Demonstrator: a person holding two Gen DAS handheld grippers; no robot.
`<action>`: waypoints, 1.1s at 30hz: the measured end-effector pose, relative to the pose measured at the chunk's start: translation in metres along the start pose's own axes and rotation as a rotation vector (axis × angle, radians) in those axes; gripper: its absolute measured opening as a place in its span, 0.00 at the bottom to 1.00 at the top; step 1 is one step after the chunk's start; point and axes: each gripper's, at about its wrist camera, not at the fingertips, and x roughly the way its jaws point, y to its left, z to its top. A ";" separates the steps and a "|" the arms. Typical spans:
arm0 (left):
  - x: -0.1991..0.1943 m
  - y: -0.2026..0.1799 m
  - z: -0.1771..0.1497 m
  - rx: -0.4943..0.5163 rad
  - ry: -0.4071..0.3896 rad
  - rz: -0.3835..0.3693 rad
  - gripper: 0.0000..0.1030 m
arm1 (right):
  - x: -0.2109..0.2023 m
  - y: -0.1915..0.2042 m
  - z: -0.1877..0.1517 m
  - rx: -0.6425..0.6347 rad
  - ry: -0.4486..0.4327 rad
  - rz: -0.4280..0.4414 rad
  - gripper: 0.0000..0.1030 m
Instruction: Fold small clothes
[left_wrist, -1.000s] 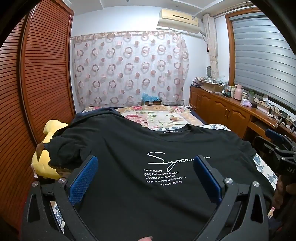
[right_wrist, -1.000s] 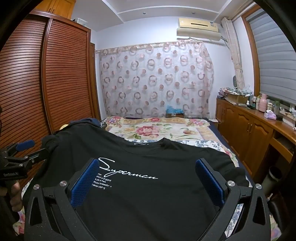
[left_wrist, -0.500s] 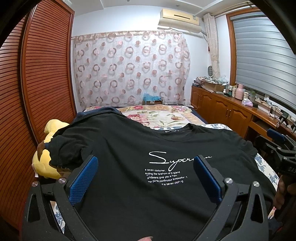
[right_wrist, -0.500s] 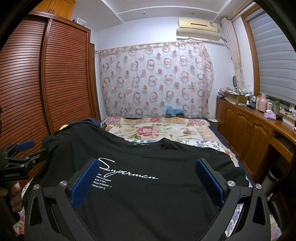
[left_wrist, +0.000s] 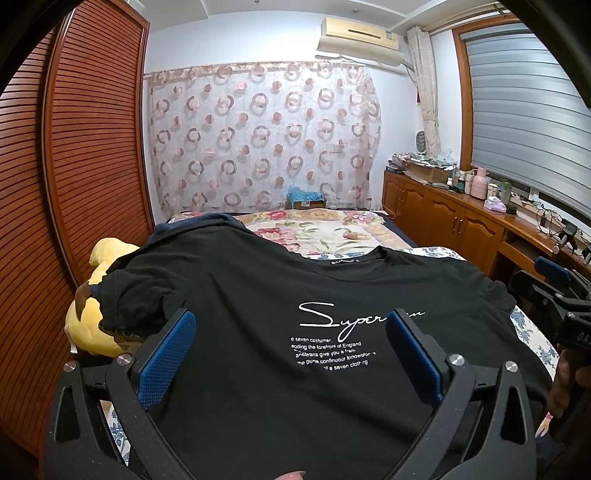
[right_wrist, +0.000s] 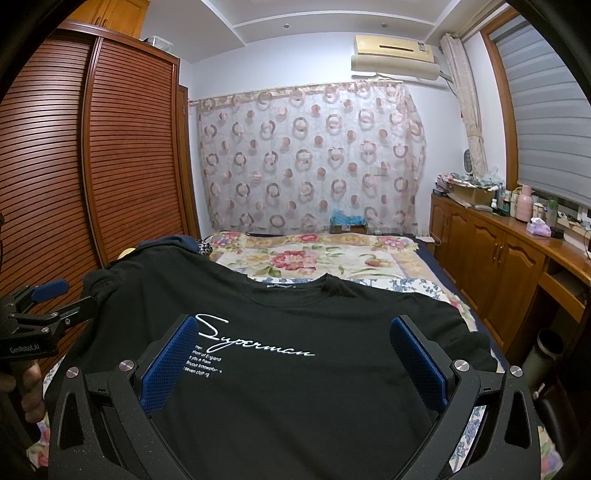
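Observation:
A black T-shirt (left_wrist: 258, 288) with white "Superman" script lies front up on the bed, collar toward the far end; its left sleeve is bunched. My left gripper (left_wrist: 291, 325) hovers open over the shirt's lower left part, blue pads (left_wrist: 166, 354) wide apart and holding nothing. My right gripper (right_wrist: 295, 328) hovers open over the same T-shirt (right_wrist: 314, 314) further right, also holding nothing. Each gripper shows in the other's view: the right gripper (left_wrist: 554, 280) at the shirt's right edge, the left gripper (right_wrist: 40, 299) at its left edge, both held by hands.
A floral bed cover (left_wrist: 325, 236) stretches beyond the collar. A yellow plush toy (left_wrist: 92, 332) and a dark blue garment (left_wrist: 199, 221) lie by the shirt's left side. A slatted wooden wardrobe (left_wrist: 74, 184) stands on the left, a cluttered wooden cabinet (left_wrist: 443, 221) on the right.

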 end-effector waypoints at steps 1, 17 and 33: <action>0.000 0.001 0.000 0.000 0.000 0.001 1.00 | 0.000 0.000 0.000 0.000 0.000 -0.001 1.00; 0.001 0.001 0.000 0.002 -0.003 0.000 1.00 | 0.000 0.000 0.000 0.001 0.000 -0.001 1.00; 0.002 0.003 0.001 0.004 -0.005 0.002 1.00 | 0.000 0.001 0.000 0.002 -0.001 -0.002 1.00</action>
